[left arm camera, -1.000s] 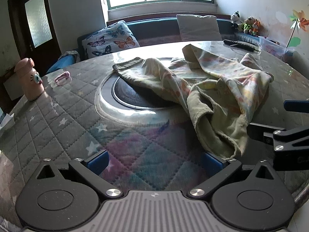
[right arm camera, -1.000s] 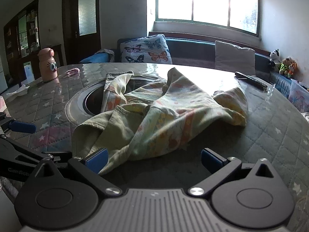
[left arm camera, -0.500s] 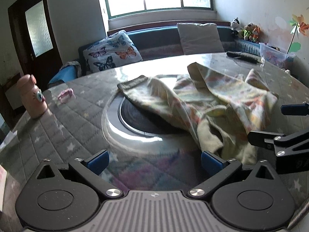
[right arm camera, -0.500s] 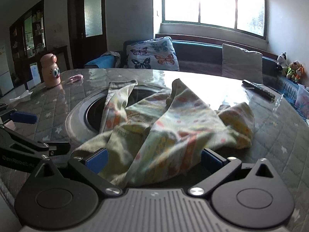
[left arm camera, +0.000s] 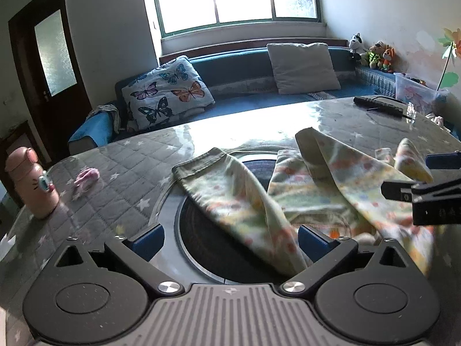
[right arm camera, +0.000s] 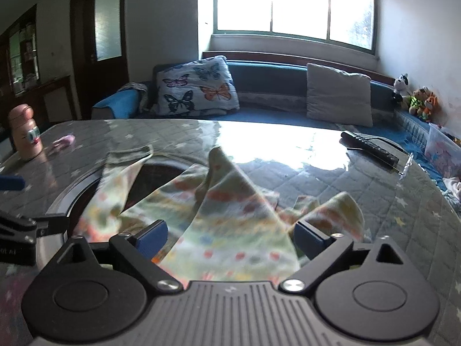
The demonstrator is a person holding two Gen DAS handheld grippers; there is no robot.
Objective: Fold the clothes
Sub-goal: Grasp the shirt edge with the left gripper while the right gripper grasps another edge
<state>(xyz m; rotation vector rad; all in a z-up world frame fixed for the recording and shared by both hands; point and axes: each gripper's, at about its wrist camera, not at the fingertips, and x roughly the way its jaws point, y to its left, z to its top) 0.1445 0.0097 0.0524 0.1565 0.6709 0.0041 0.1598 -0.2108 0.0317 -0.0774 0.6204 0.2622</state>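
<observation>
Floral garment [right arm camera: 230,230] between wide-spread right gripper [right arm camera: 230,238] fingers [right arm camera: 152,235] (nothing clamped)

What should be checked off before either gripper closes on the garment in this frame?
1. Left gripper open: ok, jaws apart.
2. Right gripper open: ok, jaws apart.
3. Cloth between the right gripper's pads: ok, the floral garment fills the gap.
4. Cloth between the left gripper's pads: cannot tell; a fold crosses the gap towards the right-hand pad, depth unclear.
5. Garment flat: not ok, crumpled, one end draped over the round recess in the table.
6. Other items clear of the cloth: ok; pink bottle, small pink item and remote control sit apart from it.
</observation>
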